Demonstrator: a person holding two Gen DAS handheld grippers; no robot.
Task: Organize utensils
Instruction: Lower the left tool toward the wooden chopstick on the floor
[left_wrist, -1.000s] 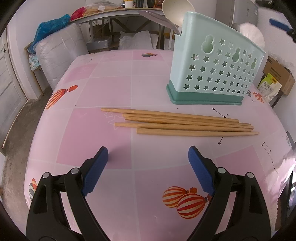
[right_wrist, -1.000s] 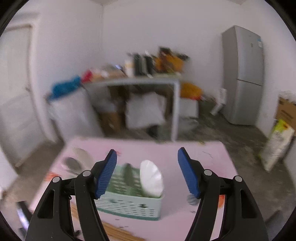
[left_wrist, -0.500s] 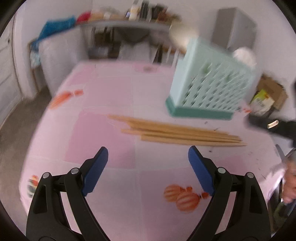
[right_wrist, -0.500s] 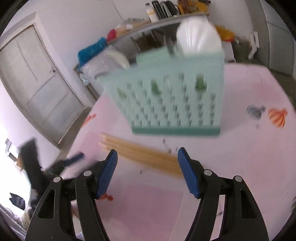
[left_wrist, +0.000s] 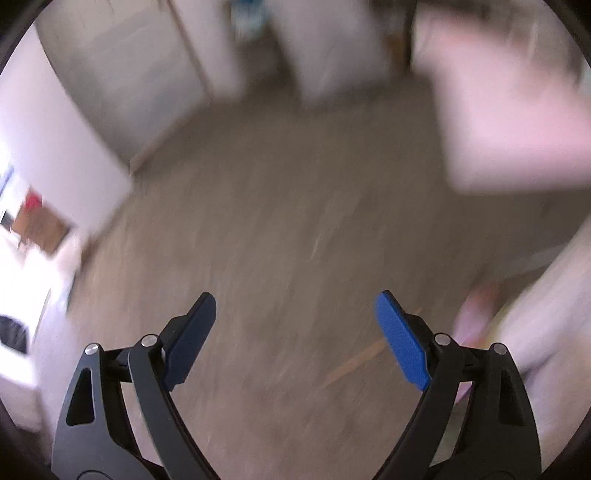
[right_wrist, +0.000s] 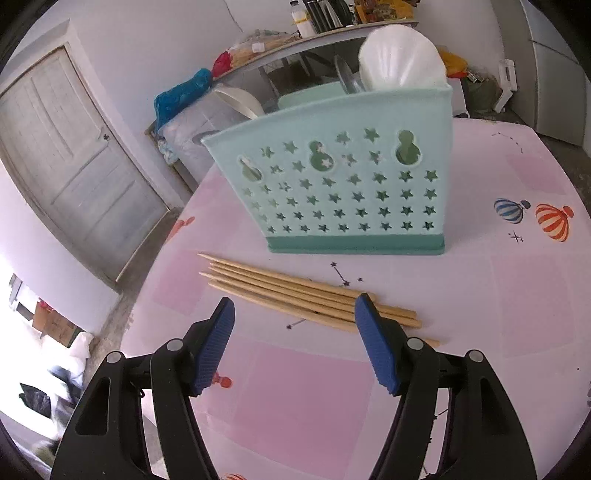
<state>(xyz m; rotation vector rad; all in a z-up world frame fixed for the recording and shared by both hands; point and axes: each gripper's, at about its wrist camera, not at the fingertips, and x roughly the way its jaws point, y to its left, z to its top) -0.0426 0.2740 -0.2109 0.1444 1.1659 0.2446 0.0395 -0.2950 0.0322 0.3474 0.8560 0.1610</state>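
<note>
Pink tablecloth (right_wrist: 517, 295) bears chopsticks (right_wrist: 295, 291) beside a caddy (right_wrist: 343, 184); right gripper (right_wrist: 293, 317) tilts down over them, parted and empty, while left gripper (left_wrist: 295, 317) gapes wide over blurred floor.

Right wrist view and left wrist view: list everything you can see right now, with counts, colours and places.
Utensil holder: one, mint green with star holes, upright mid-table.
White spoons: two, standing in the holder.
Chopsticks: about five, pale wood, flat in a bundle in front of the holder.
Table: one, pink balloon-print cover.
Door: one, grey-white, left.
Fridge: one, grey, far right.
Shelf: one, cluttered, behind the table.
Floor: brown, blurred, fills the left wrist view.
Left gripper: open, empty, over the floor.
Right gripper: open, empty, near the chopsticks.
</note>
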